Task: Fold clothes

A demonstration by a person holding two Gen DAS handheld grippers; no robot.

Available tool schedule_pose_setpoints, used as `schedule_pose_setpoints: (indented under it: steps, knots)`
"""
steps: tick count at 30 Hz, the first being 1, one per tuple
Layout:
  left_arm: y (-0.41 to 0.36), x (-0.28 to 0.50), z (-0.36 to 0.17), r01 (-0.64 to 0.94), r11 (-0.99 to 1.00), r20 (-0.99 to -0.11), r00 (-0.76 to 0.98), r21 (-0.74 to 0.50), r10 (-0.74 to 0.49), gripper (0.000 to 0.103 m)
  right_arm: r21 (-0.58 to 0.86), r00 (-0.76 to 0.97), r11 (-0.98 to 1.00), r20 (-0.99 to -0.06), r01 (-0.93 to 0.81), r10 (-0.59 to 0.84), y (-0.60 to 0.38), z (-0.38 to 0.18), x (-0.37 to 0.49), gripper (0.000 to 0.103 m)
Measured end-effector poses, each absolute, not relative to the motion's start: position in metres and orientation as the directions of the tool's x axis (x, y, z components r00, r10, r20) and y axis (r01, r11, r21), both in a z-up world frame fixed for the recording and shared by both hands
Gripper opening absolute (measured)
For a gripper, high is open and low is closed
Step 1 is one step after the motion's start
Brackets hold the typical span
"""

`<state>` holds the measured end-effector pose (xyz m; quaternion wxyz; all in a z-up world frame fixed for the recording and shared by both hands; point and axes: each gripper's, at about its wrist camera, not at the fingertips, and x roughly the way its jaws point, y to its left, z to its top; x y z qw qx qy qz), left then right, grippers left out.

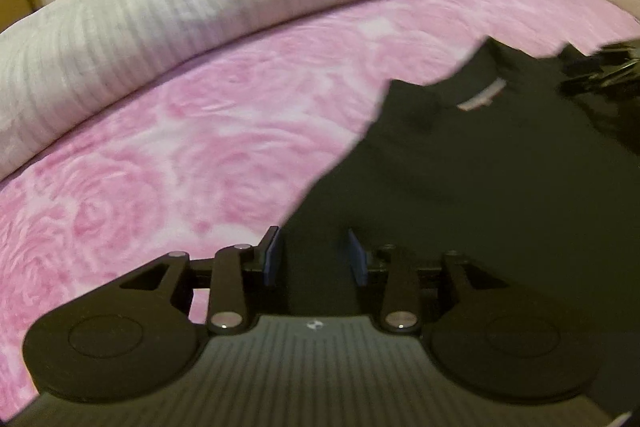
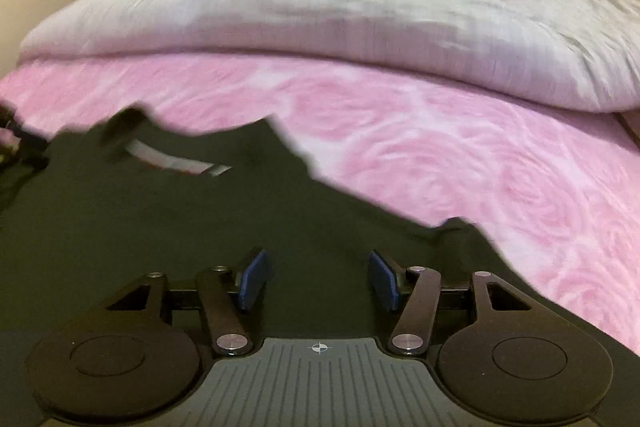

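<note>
Hovering over black T-shirt [image 1: 460, 163] lying collar-up on pink rose bedspread [image 1: 180, 131], lower right of left view. Left gripper [image 1: 316, 253] and right gripper [image 2: 318, 277] both released, nothing pinched. Likely between folds; next needing pinch on side edges.

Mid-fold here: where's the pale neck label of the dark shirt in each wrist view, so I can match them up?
Left wrist: the neck label sits right of centre, above the open left gripper.
Right wrist: the label sits left of centre, above and left of the open right gripper.
Shared landmark: the grey duvet behind.
</note>
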<state>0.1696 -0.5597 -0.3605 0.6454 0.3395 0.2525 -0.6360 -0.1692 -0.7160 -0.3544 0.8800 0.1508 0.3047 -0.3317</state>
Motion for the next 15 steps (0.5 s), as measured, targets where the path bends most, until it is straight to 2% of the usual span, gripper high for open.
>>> schedule_pose_setpoints:
  steps: [3,9,11,12,15]
  knots:
    - [-0.562,0.181,-0.361,0.996,0.002,-0.747,0.07,0.091,-0.661,0.037,0.16,0.597,0.639,-0.575,0.753,-0.559,-0.736,-0.35,-0.202,0.056]
    - [-0.537,0.166,-0.347,0.995,-0.021,-0.717,0.052,0.093,-0.696,0.033,0.18,0.525,0.512,-0.509,0.84,-0.683,-0.737,-0.33,-0.286,0.056]
    - [-0.535,0.16,-0.35,0.994,-0.042,-0.74,0.044,0.096,-0.671,0.033,0.176,0.501,0.5,-0.572,0.848,-0.65,-0.739,-0.336,-0.305,0.056]
    - [-0.535,0.155,-0.355,0.99,-0.048,-0.752,0.067,0.13,-0.656,0.033,0.152,0.476,0.505,-0.635,0.849,-0.609,-0.743,-0.343,-0.307,0.056]
    - [-0.535,0.157,-0.357,0.99,-0.026,-0.751,0.086,0.136,-0.655,0.035,-0.001,0.367,0.494,-0.667,0.87,-0.648,-0.745,-0.352,-0.323,0.055]
